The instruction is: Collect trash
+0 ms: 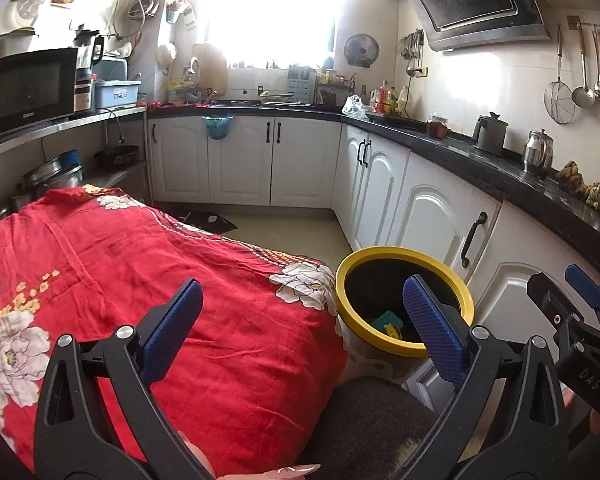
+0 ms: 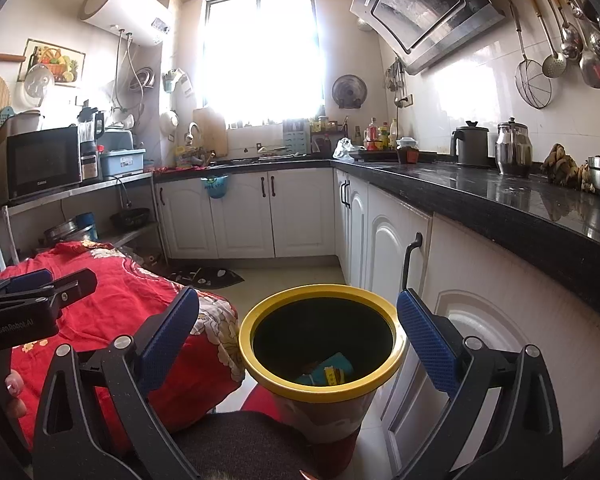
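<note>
Left of the right claw point(image 2: 298, 330), whose fingers are black with blue dimpled pads point(image 2: 428, 342), the desk cloth point(image 2: 112, 300) is red, printed with white and cream peonies and small yellow blossoms. Between its fingers, the bin point(image 2: 320, 390) has a yellow rim and black inside, holding a teal and yellow packet point(image 2: 328, 372). Beyond it, the cabinets point(image 2: 300, 212) are white with black handles under a glossy black speckled counter point(image 2: 500, 196).
</note>
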A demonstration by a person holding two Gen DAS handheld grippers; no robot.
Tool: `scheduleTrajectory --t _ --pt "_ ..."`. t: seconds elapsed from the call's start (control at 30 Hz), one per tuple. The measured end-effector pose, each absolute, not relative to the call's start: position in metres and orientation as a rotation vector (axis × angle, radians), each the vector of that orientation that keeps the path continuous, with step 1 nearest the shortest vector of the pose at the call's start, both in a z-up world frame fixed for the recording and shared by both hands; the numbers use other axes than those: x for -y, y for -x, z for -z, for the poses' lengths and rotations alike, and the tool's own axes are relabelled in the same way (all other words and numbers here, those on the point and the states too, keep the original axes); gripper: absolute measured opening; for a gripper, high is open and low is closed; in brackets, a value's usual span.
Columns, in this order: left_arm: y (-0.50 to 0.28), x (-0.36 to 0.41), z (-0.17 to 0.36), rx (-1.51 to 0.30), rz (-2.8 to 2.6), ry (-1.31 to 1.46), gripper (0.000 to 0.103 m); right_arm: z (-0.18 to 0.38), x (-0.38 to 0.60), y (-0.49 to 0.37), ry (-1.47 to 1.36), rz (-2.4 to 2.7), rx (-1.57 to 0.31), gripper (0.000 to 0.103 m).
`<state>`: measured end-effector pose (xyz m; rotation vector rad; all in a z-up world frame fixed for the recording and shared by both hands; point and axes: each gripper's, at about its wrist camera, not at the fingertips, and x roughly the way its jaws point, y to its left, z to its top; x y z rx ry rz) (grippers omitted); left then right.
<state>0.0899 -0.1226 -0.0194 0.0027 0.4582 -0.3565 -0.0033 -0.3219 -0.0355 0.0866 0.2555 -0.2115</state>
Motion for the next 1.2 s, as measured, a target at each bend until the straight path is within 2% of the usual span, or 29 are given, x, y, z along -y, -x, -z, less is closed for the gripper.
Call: scheduleTrajectory --t 1.2 --pt "-0.0903 0.1216 0.0171 -0.458 0.347 0.008 0.092 0.0360 0.3228 0.0031 -0.087 0.212 -0.256 0.097"
